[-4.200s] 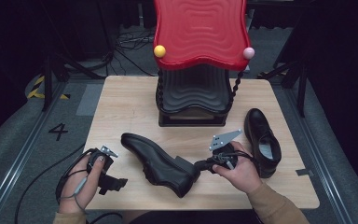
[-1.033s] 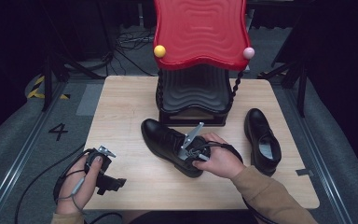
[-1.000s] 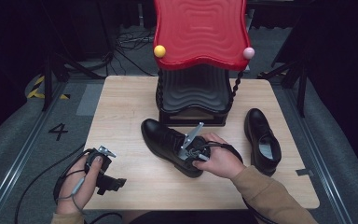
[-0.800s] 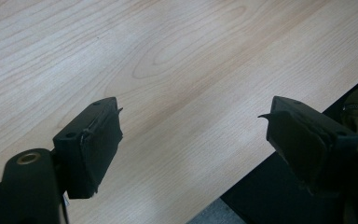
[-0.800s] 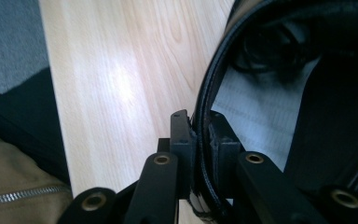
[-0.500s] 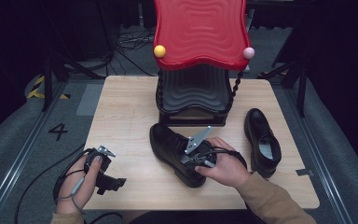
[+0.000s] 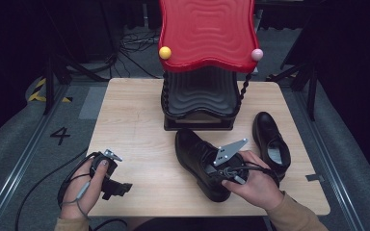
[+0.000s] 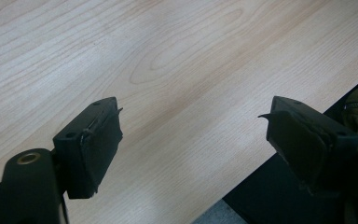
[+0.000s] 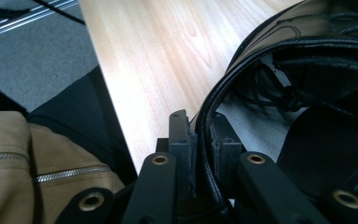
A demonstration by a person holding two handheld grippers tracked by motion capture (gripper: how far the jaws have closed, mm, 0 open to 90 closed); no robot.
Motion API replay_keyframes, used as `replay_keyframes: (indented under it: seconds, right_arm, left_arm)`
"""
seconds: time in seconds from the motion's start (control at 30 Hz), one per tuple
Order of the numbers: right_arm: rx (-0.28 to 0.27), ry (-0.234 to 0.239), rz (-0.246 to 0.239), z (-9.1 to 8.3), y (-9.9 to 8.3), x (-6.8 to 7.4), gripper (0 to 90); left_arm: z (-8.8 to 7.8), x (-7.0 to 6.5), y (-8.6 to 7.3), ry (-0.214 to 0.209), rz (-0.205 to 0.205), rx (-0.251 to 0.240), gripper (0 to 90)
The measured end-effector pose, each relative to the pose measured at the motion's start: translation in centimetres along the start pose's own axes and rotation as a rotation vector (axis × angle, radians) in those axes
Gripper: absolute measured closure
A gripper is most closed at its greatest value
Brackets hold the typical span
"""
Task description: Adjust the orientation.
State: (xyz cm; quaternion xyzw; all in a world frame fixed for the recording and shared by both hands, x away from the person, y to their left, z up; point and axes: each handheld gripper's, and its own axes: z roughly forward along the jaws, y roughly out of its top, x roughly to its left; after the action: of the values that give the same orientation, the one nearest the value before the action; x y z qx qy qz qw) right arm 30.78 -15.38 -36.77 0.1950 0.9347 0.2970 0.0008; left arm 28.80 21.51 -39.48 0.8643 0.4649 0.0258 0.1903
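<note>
My left gripper (image 7: 118, 185) rests near the front-left edge of the tabletop (image 7: 135, 125), jaws spread wide over bare wood with nothing between them; I judge it best left idle there, well clear of the work. To its right, my right gripper (image 7: 221, 174) is clamped on the rim of the black shoe (image 7: 197, 156), one jaw outside the leather collar and one inside, close to the heel. To move it well, I keep the pinch firm and lift or slide low, since a hold on the edge lets the toe swing or sag. Just ahead of the toe stands the base of the red-topped stand (image 7: 200, 103), which could block a push forward. Right of my gripper lies the second shoe (image 7: 270, 144), close enough to bump.
</note>
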Motion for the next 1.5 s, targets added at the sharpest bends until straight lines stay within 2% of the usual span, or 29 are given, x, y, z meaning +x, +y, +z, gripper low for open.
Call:
replay_keyframes:
  seconds: [0.13,0.2,0.37,0.5,0.6,0.83,0.93,0.97,1.03,1.13,1.17,1.27,1.37,1.47,1.5]
  right_arm:
    - [-0.015,-0.044,0.041,0.4,-0.7,-0.5,81.5]
    - [0.021,-0.058,0.052,1.2,-1.1,-0.5,81.3]
    - [0.028,-0.028,0.058,2.8,-1.2,0.2,80.2]
    - [0.024,0.064,0.093,4.2,-1.4,0.0,74.7]
    - [0.021,0.091,0.102,4.6,-1.5,-0.1,73.0]
    - [-0.006,0.102,0.103,3.7,-1.7,-0.2,66.7]
    - [-0.066,0.133,0.097,1.9,-1.8,-0.8,65.4]
    - [-0.082,0.132,0.109,1.1,-1.9,-1.1,65.4]
    - [-0.126,0.099,0.134,-0.5,-2.5,-2.1,64.9]
    - [-0.145,0.072,0.155,-1.5,-3.0,-2.9,64.6]
    - [-0.159,0.043,0.171,-2.4,-3.5,-3.5,64.3]
    - [-0.168,0.017,0.19,-3.2,-3.9,-4.1,63.9]
    - [-0.188,-0.039,0.215,-4.3,-4.5,-4.8,62.8]
    - [-0.184,-0.091,0.247,-5.1,-5.3,-5.8,61.3]
    - [-0.174,-0.123,0.264,-5.4,-5.8,-6.3,60.9]
  left_arm:
    - [0.1,0.0,0.0,-0.006,0.0,0.001,18.5]
    - [0.1,0.0,0.0,-0.006,-0.001,0.001,18.5]
    - [0.1,0.1,0.0,-0.008,0.0,0.006,18.5]
    - [0.2,0.0,0.1,-0.011,-0.001,0.004,18.5]
    - [0.2,0.0,0.2,-0.01,0.006,0.006,18.5]
    - [0.5,-0.1,0.4,-0.019,0.008,0.013,18.5]
    - [0.5,0.0,0.5,-0.017,0.011,0.011,18.5]
    - [0.4,0.0,0.5,-0.014,0.011,0.01,18.5]
    - [0.4,0.0,0.6,-0.014,0.01,0.01,18.5]
    - [0.5,0.0,0.7,-0.013,0.013,0.01,18.5]
    - [0.5,-0.1,0.7,-0.014,0.014,0.011,18.5]
    - [0.6,-0.1,0.9,-0.015,0.021,0.017,18.5]
    - [0.7,-0.2,1.1,-0.017,0.021,0.017,18.5]
    - [0.8,-0.2,1.3,-0.018,0.027,0.018,18.5]
    - [0.8,-0.2,1.4,-0.02,0.028,0.016,18.5]
